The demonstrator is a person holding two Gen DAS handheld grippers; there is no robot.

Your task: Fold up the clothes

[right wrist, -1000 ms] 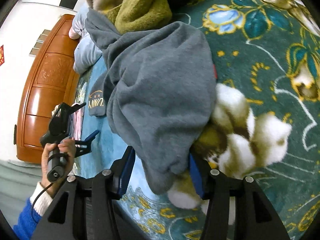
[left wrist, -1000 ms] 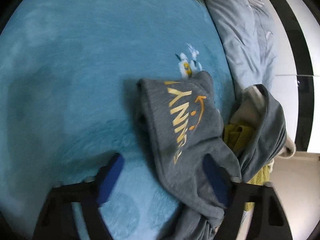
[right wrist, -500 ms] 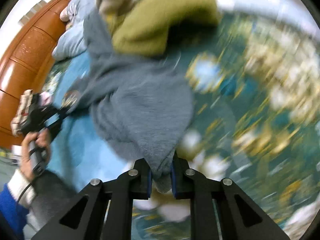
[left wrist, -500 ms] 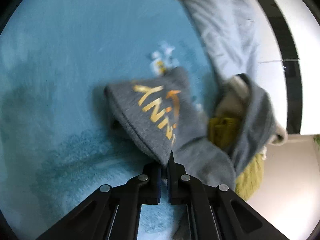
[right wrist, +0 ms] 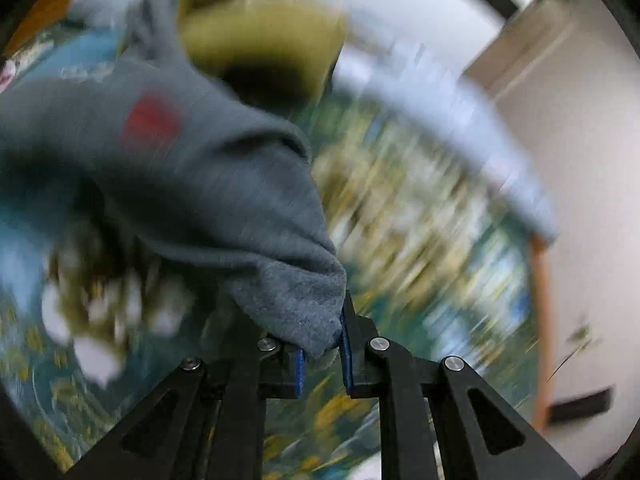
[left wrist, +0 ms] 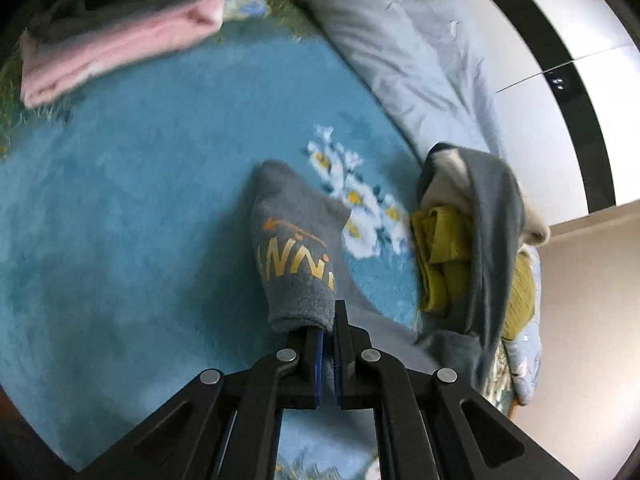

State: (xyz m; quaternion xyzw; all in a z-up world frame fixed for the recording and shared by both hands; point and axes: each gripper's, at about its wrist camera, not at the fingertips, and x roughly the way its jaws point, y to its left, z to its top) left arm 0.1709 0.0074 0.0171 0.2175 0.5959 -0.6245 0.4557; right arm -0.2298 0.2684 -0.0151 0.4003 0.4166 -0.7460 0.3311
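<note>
Fleece of this weight sags and drags, so the step in hand, which I judge to be lifting the grey garment (left wrist: 296, 256) clear of the heap so it can be spread flat for folding, calls for both hands to rise together and draw apart evenly, keeping the cloth taut between the two grips until the part draped over the yellow-green knit (left wrist: 440, 256) slides free without pulling that pile along. The garment hangs above the blue floral blanket (left wrist: 140, 200) on the bed, its end with the gold lettering turned towards the left wrist camera; a folded pink garment (left wrist: 112, 48) lies well apart at the far edge and a pale grey quilt (left wrist: 400, 48) runs along the side. The left tongs (left wrist: 328, 336) are clenched almost completely, pads pinching a thin edge of the grey fleece just below the lettering. The right tongs (right wrist: 322, 354) stand a little wider, jaws clamped on a thicker bunched corner of the same grey garment (right wrist: 224, 184), which fills the gap between the blue pads; the right wrist view is heavily blurred, so little beyond a red patch on the cloth can be made out.
</note>
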